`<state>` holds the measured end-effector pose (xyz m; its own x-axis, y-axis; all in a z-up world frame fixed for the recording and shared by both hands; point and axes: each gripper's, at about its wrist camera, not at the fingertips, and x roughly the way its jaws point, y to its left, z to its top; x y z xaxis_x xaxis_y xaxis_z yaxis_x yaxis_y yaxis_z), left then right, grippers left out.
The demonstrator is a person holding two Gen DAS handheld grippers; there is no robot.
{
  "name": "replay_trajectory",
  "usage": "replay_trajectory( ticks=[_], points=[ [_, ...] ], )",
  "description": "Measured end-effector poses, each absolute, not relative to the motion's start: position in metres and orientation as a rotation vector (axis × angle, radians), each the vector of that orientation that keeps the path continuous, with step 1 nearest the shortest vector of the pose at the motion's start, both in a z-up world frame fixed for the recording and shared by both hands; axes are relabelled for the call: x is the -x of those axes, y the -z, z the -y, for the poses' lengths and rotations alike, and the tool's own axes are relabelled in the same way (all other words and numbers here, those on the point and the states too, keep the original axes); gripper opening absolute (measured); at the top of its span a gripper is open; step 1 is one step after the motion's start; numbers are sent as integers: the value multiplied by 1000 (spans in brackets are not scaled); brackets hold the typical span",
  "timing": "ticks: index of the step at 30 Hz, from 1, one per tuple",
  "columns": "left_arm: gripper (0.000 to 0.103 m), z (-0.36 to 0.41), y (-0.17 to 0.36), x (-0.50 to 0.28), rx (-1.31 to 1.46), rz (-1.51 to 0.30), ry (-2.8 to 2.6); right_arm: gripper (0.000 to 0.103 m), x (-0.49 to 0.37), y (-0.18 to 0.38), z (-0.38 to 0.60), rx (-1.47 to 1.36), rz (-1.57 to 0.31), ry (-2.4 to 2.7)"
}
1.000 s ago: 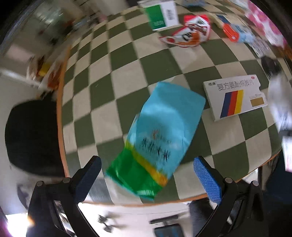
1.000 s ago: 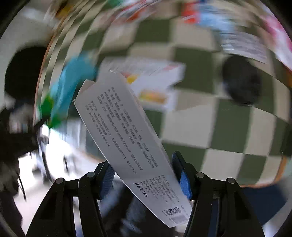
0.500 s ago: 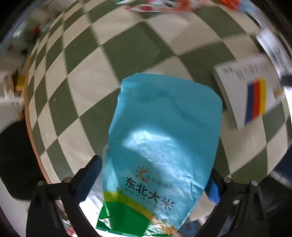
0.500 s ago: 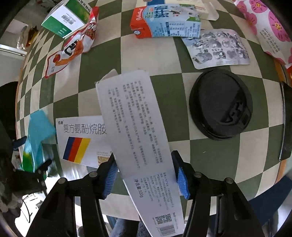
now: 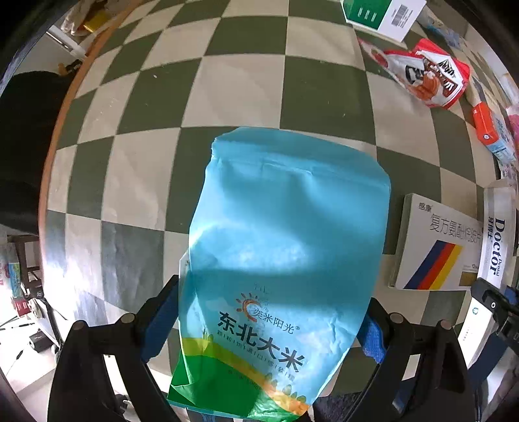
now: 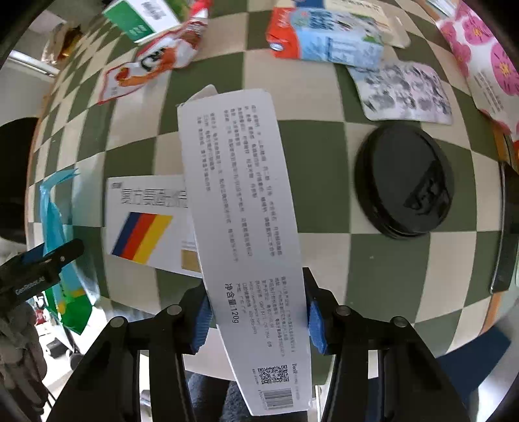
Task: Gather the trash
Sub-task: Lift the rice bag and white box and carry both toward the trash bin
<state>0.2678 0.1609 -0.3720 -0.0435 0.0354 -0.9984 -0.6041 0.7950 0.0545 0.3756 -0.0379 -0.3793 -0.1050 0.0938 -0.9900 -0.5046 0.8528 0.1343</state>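
Note:
My left gripper (image 5: 269,328) is shut on a blue and green rice bag (image 5: 285,246), which stands up between the blue pads over the checkered table (image 5: 227,84). My right gripper (image 6: 258,311) is shut on a long white toothpaste box (image 6: 240,201), held above the table. The bag also shows edge-on in the right wrist view (image 6: 56,227), with the left gripper's finger (image 6: 42,259) on it. The toothpaste box shows at the right edge of the left wrist view (image 5: 496,240).
On the table lie a white medicine box with striped logo (image 6: 146,224), a black lid (image 6: 402,185), a red snack packet (image 6: 155,61), a milk carton (image 6: 324,35), a green-white box (image 6: 146,19), a grey patterned sachet (image 6: 402,94) and a pink flowered pack (image 6: 480,61). A black chair (image 5: 22,146) stands left.
The left gripper closed in on the rice bag and lifted it upright. The right gripper swung back over the table with the toothpaste box and lowered nearer the medicine box.

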Motion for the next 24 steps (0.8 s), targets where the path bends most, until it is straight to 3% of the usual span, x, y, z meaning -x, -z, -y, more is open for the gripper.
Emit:
replay_trajectory(
  ticks=[16, 24],
  points=[
    [93, -135, 281, -204, 411, -1277, -611, 51, -323, 306, 28, 199, -1436, -584],
    [93, -107, 228, -121, 374, -1162, -476, 51, -225, 248, 71, 106, -1329, -548]
  ],
)
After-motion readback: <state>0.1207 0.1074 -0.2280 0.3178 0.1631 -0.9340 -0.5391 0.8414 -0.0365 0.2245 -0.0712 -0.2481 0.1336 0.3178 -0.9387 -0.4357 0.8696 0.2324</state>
